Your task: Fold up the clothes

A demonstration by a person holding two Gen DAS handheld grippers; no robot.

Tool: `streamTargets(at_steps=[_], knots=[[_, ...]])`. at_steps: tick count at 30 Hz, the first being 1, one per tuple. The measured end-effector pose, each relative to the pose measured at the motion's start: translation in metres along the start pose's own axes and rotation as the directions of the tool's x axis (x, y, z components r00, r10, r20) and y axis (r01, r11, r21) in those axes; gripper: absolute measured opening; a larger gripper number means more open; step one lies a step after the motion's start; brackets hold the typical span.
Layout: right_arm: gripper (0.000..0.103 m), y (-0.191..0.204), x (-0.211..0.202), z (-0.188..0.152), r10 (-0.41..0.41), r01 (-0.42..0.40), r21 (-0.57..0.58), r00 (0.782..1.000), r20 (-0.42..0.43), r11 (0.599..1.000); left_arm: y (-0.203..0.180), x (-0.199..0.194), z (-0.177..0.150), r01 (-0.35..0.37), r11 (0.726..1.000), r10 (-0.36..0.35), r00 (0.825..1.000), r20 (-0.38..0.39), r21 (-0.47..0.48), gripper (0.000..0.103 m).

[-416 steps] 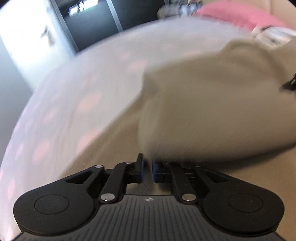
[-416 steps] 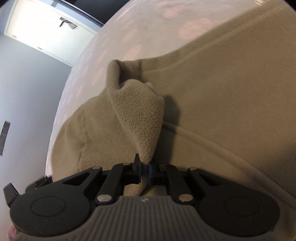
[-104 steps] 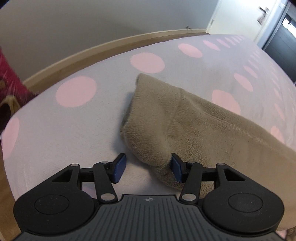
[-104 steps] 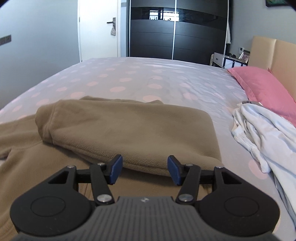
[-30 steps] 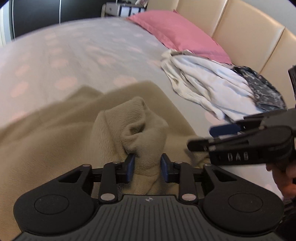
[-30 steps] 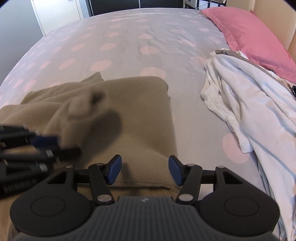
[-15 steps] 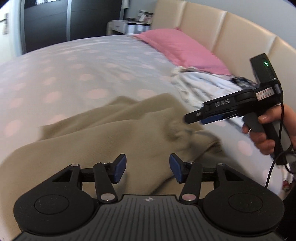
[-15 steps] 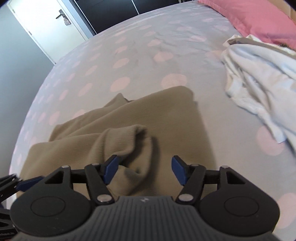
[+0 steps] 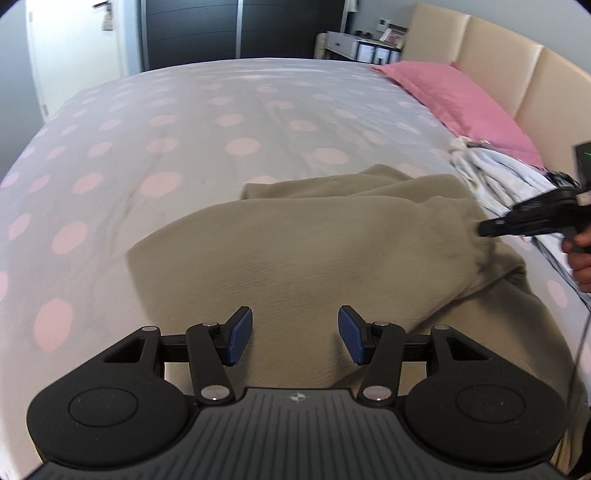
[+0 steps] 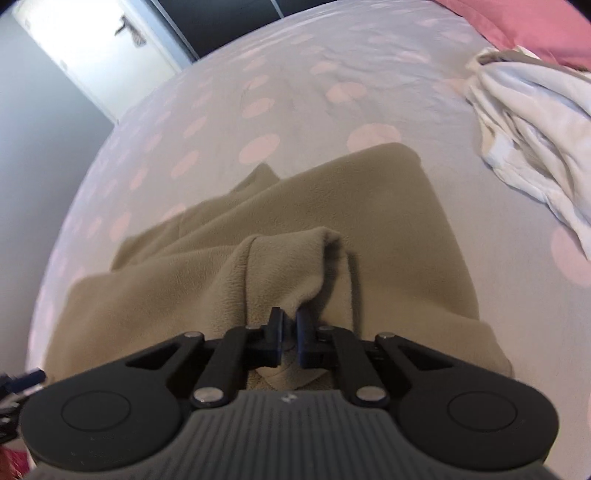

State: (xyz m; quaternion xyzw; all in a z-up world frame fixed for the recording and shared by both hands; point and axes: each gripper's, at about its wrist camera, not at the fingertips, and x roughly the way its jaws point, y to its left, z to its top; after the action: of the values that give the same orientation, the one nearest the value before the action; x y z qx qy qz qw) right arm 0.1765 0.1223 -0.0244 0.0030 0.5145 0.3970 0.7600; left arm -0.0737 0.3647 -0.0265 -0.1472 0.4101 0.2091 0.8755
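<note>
Dotted bed [image 9: 221,122], beige headboard [image 9: 517,74], dark wardrobe [image 9: 236,29], white door [image 9: 74,55].

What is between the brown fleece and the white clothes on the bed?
Only bare spotted sheet. The right wrist view shows a strip of it separating the brown fleece from the white clothes; they do not touch there.

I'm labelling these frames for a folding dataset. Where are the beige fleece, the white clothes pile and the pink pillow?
beige fleece [image 9: 332,251]: left wrist view, on its flat folded top layer.
white clothes pile [image 10: 532,122]: right wrist view, on the crumpled middle of the heap.
pink pillow [image 9: 458,99]: left wrist view, on its upper face.
</note>
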Motion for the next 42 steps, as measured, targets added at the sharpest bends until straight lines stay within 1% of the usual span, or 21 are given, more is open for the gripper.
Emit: streamTargets(at_steps=[4,9,12,13,15,16,18,20,22,27,29,30,31,32,33,35,37,38,39,40,42], knots=[[0.005,-0.011,-0.012,-0.002,-0.060,0.061,-0.017,0.997,0.041,0.998,0.017,-0.002,-0.005,-0.045,0.998,0.045,0.999,-0.001,-0.037,0.050],[0.005,-0.020,0.010,-0.015,-0.123,0.122,-0.037,0.992,-0.010,0.992,0.037,-0.008,-0.014,-0.082,0.994,0.081,0.997,-0.017,-0.068,0.050],[0.006,-0.022,0.017,-0.020,-0.118,0.116,-0.047,0.993,-0.022,0.992,0.048,-0.009,-0.022,-0.090,0.992,0.088,0.996,-0.026,-0.088,0.050],[0.011,-0.024,0.013,-0.018,-0.105,0.104,-0.031,0.994,-0.013,0.994,0.052,-0.009,-0.025,-0.086,0.991,0.084,0.996,-0.025,-0.104,0.050],[0.014,-0.028,0.006,-0.013,-0.079,0.079,0.001,0.997,0.008,0.997,0.061,-0.010,-0.028,-0.071,0.987,0.069,0.998,-0.012,-0.146,0.052],[0.029,-0.029,0.001,-0.011,-0.065,0.064,0.014,0.997,0.032,0.998,0.065,-0.010,-0.027,-0.067,0.984,0.067,0.998,-0.005,-0.167,0.052],[0.051,-0.032,-0.003,-0.005,-0.027,0.025,0.032,0.997,0.066,0.999,0.070,-0.010,-0.023,-0.063,0.979,0.066,0.998,0.009,-0.194,0.052],[0.051,-0.036,-0.003,0.001,0.012,-0.017,0.052,0.996,0.086,0.999,0.072,-0.010,-0.018,-0.063,0.976,0.067,0.998,0.015,-0.210,0.052],[0.052,-0.039,0.006,0.003,0.035,-0.040,0.074,0.997,0.072,0.996,0.070,-0.009,-0.012,-0.058,0.974,0.065,0.998,0.021,-0.218,0.052],[0.053,-0.053,0.042,-0.005,0.035,-0.033,0.179,0.999,-0.007,0.983,0.062,-0.007,0.000,-0.047,0.978,0.057,0.997,0.047,-0.204,0.052],[0.052,-0.059,0.054,-0.008,0.051,-0.045,0.225,0.998,-0.022,0.973,0.059,-0.007,0.004,-0.043,0.981,0.055,0.997,0.060,-0.192,0.052],[0.043,-0.057,0.056,-0.009,0.055,-0.050,0.231,0.998,-0.018,0.972,0.057,-0.007,0.006,-0.041,0.982,0.054,0.996,0.066,-0.185,0.052],[0.029,-0.054,0.055,-0.009,0.065,-0.059,0.230,0.998,-0.020,0.971,0.055,-0.007,0.008,-0.039,0.983,0.052,0.996,0.072,-0.179,0.052],[0.025,-0.050,0.054,-0.008,0.072,-0.066,0.226,0.997,-0.020,0.972,0.054,-0.007,0.011,-0.037,0.984,0.051,0.996,0.079,-0.172,0.051],[0.017,-0.045,0.048,-0.006,0.064,-0.062,0.215,0.998,-0.004,0.975,0.052,-0.007,0.013,-0.035,0.986,0.050,0.995,0.085,-0.166,0.049],[0.013,-0.036,0.033,-0.001,0.071,-0.077,0.195,0.997,0.039,0.978,0.048,-0.007,0.017,-0.031,0.988,0.047,0.994,0.097,-0.153,0.047],[0.012,-0.024,0.011,0.010,0.120,-0.136,0.177,0.988,0.099,0.975,0.045,-0.007,0.022,-0.027,0.990,0.043,0.993,0.110,-0.142,0.043],[0.012,-0.018,-0.001,0.016,0.145,-0.166,0.166,0.981,0.129,0.972,0.047,-0.008,0.023,-0.018,0.989,0.036,0.992,0.117,-0.148,0.039],[0.011,-0.009,-0.015,0.023,0.176,-0.200,0.144,0.970,0.166,0.969,0.048,-0.009,0.025,-0.010,0.988,0.029,0.992,0.124,-0.155,0.032],[0.011,-0.001,-0.031,0.030,0.216,-0.243,0.110,0.954,0.209,0.964,0.050,-0.010,0.026,-0.001,0.987,0.022,0.991,0.132,-0.160,0.029],[0.011,0.015,-0.061,0.039,0.300,-0.324,0.035,0.907,0.297,0.945,0.050,-0.013,0.029,0.011,0.987,0.013,0.988,0.151,-0.162,0.024]])
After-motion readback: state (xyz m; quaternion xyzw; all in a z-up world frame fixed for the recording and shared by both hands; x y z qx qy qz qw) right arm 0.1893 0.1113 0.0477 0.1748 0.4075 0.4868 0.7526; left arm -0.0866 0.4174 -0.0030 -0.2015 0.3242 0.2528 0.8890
